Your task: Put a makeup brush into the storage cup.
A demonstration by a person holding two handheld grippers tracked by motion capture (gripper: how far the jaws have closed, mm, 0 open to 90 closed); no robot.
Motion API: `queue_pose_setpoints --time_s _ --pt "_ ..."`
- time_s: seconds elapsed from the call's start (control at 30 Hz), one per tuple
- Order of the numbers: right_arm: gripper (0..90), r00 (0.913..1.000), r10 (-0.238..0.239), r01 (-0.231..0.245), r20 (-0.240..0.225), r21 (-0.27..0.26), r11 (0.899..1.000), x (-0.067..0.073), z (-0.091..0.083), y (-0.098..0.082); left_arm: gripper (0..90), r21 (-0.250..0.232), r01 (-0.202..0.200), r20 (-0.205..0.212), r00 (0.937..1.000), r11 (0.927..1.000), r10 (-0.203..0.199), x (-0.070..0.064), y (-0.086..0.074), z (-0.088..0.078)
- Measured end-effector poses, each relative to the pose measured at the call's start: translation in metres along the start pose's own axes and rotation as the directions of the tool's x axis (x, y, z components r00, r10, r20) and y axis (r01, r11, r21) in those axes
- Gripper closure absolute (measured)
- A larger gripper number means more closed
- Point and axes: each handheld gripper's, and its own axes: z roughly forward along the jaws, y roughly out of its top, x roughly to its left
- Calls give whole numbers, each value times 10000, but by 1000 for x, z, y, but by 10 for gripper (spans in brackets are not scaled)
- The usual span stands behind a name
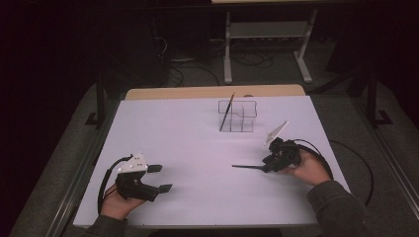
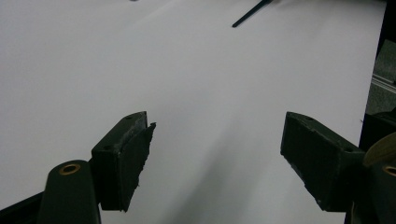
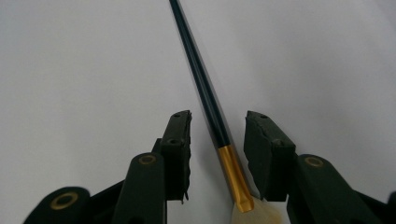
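A paintbrush (image 1: pixel 247 167) with a dark handle, gold ferrule and pale bristles lies flat on the white table (image 1: pixel 197 143). My right gripper (image 1: pixel 267 166) sits low at the brush's ferrule end. In the right gripper view the jaws straddle the brush (image 3: pixel 196 60), with a narrow gap on each side and no pad touching it; the right gripper (image 3: pixel 218 116) is open. My left gripper (image 1: pixel 162 178) rests near the front left, wide open (image 2: pixel 219 140) over bare table. The brush's handle tip (image 2: pixel 250 13) shows far off in the left gripper view.
A clear plastic organiser (image 1: pixel 242 118) stands at the back middle of the table with another brush (image 1: pixel 227 111) leaning in it. The table's wooden far edge (image 1: pixel 212 92) and a white frame stand (image 1: pixel 267 34) lie beyond. Dark floor surrounds the table.
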Motion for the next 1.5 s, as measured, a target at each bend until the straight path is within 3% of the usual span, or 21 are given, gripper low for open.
queue_pose_setpoints --time_s 0.57,1.17,1.5 --pt "719 9995 -200 197 253 112 9997 1 4 -2 232 34 24 29 10000 10000 -24 0 0 1" --pt "820 9950 -852 841 516 249 9962 2 7 0 233 41 21 62 10000 10000 -21 0 0 2" --pt "832 9980 -610 604 187 335 9976 -3 7 2 232 40 45 73 10000 10000 -45 -1 1 3"
